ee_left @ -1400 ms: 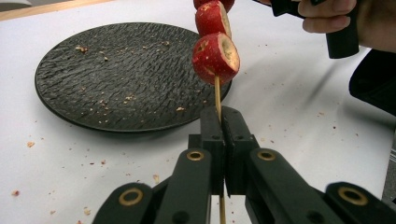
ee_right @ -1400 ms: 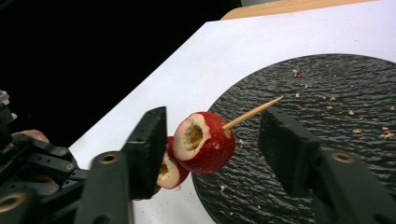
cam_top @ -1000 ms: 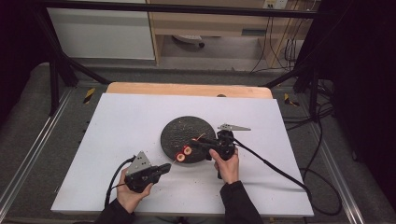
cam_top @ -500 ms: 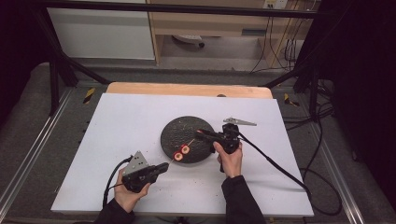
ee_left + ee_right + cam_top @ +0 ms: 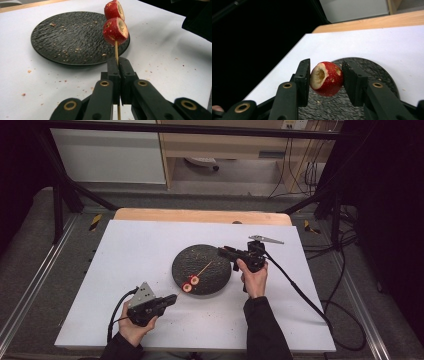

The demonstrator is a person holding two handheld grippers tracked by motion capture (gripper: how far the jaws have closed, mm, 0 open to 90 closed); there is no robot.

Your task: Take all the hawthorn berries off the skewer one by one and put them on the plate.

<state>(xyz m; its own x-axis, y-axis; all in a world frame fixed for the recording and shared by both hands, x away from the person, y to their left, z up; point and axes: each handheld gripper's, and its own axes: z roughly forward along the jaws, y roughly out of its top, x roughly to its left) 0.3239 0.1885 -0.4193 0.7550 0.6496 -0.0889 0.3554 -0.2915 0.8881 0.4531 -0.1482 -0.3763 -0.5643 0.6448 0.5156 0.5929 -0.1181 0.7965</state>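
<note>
Left tongs (image 5: 119,75): clenched on a thin wooden skewer (image 5: 116,51), held near the front edge of the white table (image 5: 125,250). In the left gripper view the stick passes between the closed jaws and rises to two red fruit pieces (image 5: 115,30) threaded one above the other, cut faces pale and cored. From the high view these pieces (image 5: 190,283) sit over the near-left rim of the dark round plate (image 5: 200,260), with the skewer running on toward the plate's centre.

Right tongs (image 5: 325,77): grasping a third red fruit piece (image 5: 327,78) with a hollowed, pale cut end. Both jaws appear to touch it, though the right jaw's contact is partly hidden by the fruit's curve. In the high view the right tongs (image 5: 225,252) are held above the far-right edge of the plate, the hand (image 5: 254,277) just to the right of it.

Plate: textured black surface, crumbs scattered on it and on the table around it. The two tongs are well apart, the plate between them.
</note>
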